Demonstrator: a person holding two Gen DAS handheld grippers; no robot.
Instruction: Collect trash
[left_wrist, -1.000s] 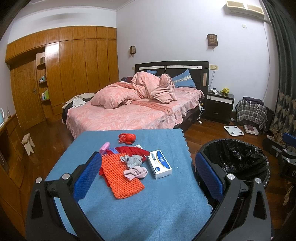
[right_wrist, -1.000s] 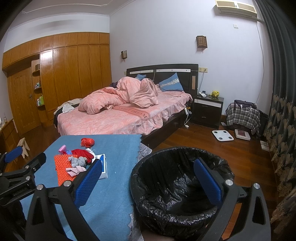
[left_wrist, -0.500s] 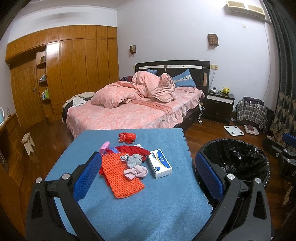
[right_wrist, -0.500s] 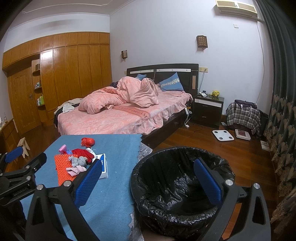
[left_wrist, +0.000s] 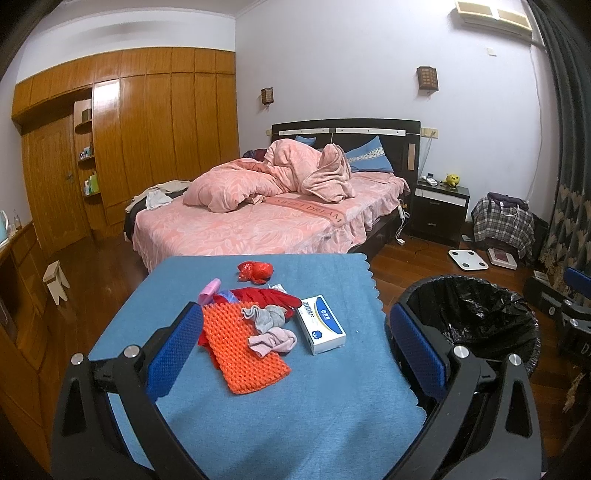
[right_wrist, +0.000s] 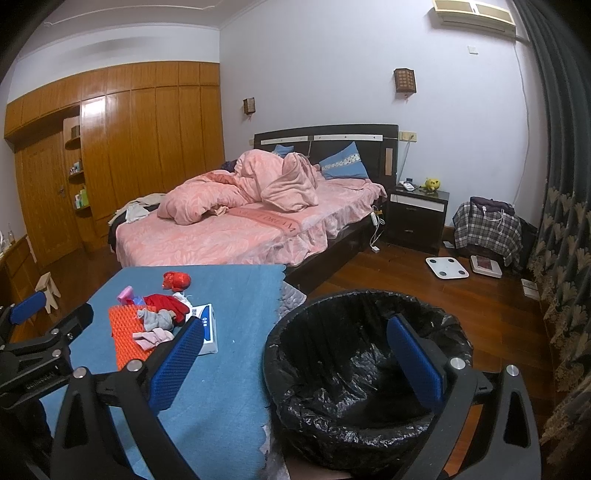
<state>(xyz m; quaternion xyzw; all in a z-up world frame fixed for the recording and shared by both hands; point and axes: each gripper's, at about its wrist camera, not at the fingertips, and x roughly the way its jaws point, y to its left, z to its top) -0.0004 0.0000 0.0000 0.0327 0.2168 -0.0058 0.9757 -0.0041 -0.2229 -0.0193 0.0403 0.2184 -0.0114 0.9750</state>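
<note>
Nearest the left wrist camera, the left claw hangs above the near part of the blue-clothed desk, its blue-padded fingers spread wide with nothing between them. The right claw is just as wide and empty, held over the gap between the desk edge and the round bin lined with a black plastic bag, which stands just beside the desk on the right.

The litter sits further up the cloth in one loose heap: an orange bumpy foam mat, a crumpled pink rag and a grey rag lying on it, a white and blue cardboard box just beside them, a dark red cloth and a small pink plastic piece behind. A crumpled red plastic bag lies apart, near the far edge.

Nothing is collected yet, as far as the bin's visible interior shows. The likely trouble is the overlap: closing on a rag may snag the mat beneath and drag the heap, or pinch the tablecloth. A light rag could slip out on the way to the bin, and the box may be nudged off the right edge.

Beyond stands a bed with pink bedding.
</note>
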